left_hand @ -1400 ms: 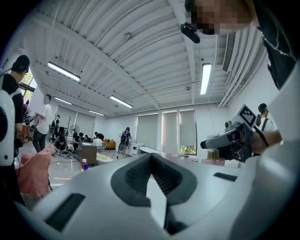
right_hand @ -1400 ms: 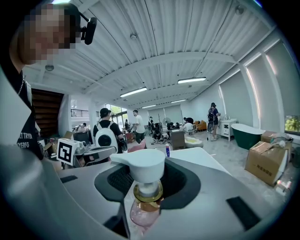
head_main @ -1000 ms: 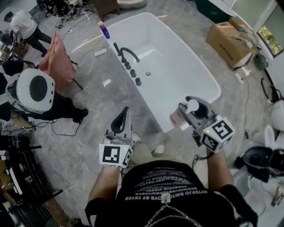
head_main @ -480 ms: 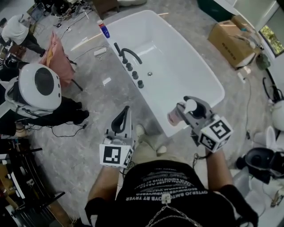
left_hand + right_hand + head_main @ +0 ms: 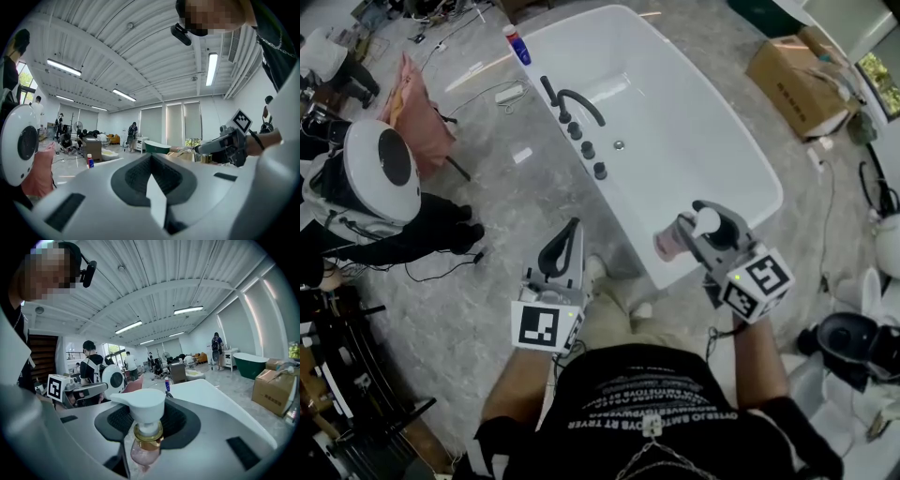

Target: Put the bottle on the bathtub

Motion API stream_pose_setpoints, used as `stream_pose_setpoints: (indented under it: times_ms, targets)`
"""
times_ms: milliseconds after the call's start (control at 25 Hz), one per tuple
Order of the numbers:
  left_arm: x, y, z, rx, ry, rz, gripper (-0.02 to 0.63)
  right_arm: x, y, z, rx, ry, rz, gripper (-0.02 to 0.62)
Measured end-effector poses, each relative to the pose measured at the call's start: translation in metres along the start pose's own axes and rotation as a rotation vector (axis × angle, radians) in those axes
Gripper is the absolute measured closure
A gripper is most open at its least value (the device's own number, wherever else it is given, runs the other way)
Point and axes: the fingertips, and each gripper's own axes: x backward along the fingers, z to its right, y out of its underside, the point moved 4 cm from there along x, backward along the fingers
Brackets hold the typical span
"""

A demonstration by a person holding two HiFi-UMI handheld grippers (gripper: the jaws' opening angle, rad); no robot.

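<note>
- While it hangs by the near end of the white bathtub, the pink pump bottle is clamped at its neck in the right gripper's jaws.
- Left gripper hovers above the grey floor, jaws closed together, holding nothing.

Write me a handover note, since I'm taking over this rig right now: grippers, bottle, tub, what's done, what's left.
Right gripper: shut on the pink pump bottle, held in the air at the near end of the white bathtub.
Left gripper: shut, empty, over the floor beside the tub.
Done: bottle gripped and at the tub.
Left: set it upright on the rim, open the jaws, pull away.
</note>
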Motion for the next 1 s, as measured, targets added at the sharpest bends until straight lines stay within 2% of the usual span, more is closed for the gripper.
stream_pose_setpoints:
  times_ms: [1000]
  targets:
    - [-0.055,0.049,-0.012,0.029,0.065,-0.049,0.611,-0.077,0.081,0.021,-0.014,0.015,-0.082,0.454]
